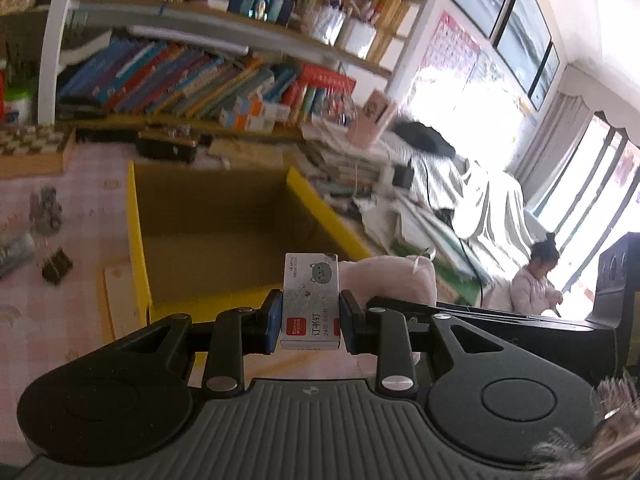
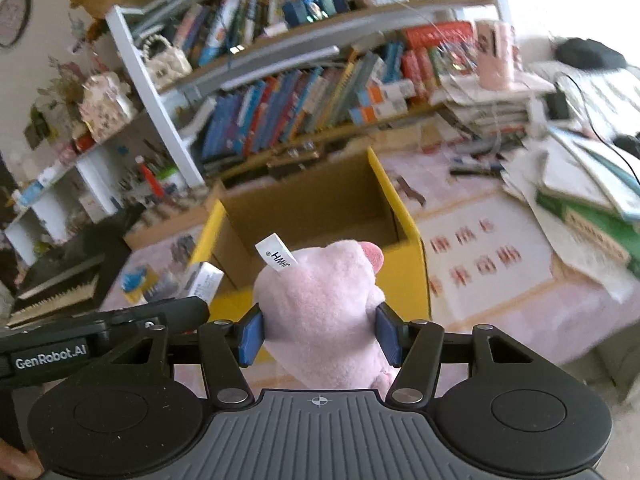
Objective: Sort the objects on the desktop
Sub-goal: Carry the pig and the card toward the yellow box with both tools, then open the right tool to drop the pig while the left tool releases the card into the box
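The left tongs (image 1: 311, 320) are clamping a small box of staples (image 1: 311, 300) between their blue pads, and the right tongs (image 2: 320, 334) are squeezing a pink plush toy (image 2: 324, 308) around its middle. Both loads are hanging just short of the near rim of the open yellow cardboard box (image 1: 138, 232), which is sitting on the pink-covered surface (image 1: 24, 320) in front of a bookshelf (image 2: 280, 100).

The step in hand looks like carrying both things over the box to drop them in. To do it well, each load should be travelling clear above the near yellow wall before any letting go, since the staple box is sticking forward past the pads and could be clipping the rim. The two tongs are working side by side and close together, so keeping them apart matters. The toy is soft and will be springing back on release; opening over the middle of the brown floor inside is safest. Binder clips (image 1: 56, 266) are lying left of the box, well apart from the path.
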{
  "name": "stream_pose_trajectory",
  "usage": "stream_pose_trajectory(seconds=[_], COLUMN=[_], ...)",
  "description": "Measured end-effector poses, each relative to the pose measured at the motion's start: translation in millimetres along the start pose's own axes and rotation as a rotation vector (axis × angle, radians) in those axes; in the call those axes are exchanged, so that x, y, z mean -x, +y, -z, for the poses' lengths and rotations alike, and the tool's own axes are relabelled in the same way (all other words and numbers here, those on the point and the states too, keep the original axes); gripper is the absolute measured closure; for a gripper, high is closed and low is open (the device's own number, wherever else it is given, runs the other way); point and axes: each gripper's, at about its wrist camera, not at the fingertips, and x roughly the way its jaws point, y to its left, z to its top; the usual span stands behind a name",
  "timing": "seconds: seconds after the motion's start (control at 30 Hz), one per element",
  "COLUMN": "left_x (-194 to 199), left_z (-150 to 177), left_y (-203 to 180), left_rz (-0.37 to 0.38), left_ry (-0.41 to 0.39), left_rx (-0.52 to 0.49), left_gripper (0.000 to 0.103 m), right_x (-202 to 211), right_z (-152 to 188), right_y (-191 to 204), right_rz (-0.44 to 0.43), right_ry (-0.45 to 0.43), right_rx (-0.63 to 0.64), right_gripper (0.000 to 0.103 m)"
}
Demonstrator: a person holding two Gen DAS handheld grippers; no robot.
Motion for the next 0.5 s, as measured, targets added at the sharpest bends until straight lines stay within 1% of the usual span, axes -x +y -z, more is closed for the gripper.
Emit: stream_pose_trajectory(seconds=[0.17, 0.3, 0.37, 0.5], left_x=[-4, -13, -23, -52], left_z=[-28, -49, -58, -75], left_y=[-2, 1, 4, 16], left_rz=[-0.022, -0.061, -0.083, -0.118], left_ry=[-0.075, -0.115, -0.120, -0.083], left_rx=[-0.024, -0.048, -0.067, -0.097], left_gripper=[0.076, 0.076, 0.076, 0.076], right_x=[-7, -22, -36, -73], right_z=[-33, -57, -68, -79], right_y=[9, 14, 16, 18], right_rz=[-0.062, -0.088, -0.093, -0.087], right_ry=[-0.052, -0.080, -0.071, -0.022], right_rx=[0.106, 0.211, 0.263, 0.352], right_gripper=[0.045, 0.045, 0.045, 0.045])
